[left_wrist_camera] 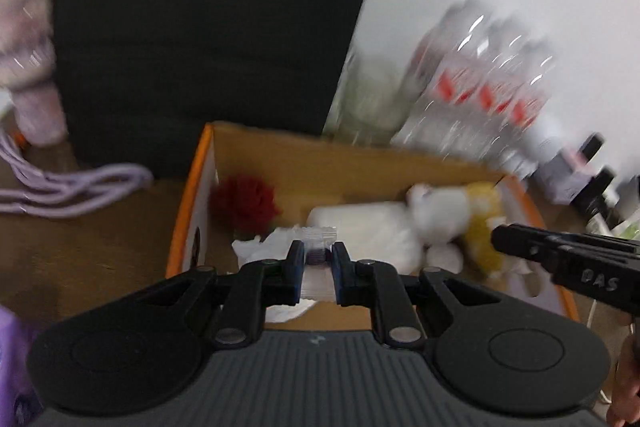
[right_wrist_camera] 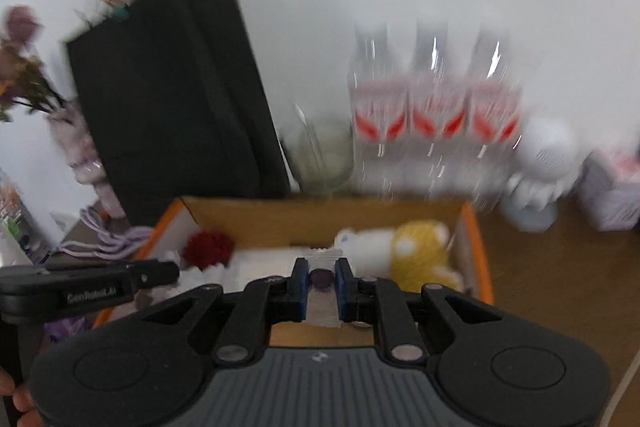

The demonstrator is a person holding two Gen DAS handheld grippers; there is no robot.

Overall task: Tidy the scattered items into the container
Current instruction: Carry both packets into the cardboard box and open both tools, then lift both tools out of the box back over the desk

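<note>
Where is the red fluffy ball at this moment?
The red fluffy ball lies inside the cardboard box, in its far left corner in both wrist views, beside crumpled white paper.

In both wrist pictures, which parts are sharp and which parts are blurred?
Left wrist view: the left gripper and the clear packet it pinches are sharp; the water bottles and the box are smeared by motion. Right wrist view: the right gripper and its packet are sharp; the bottles and the black bag are streaked, and the corners go dark.
</note>
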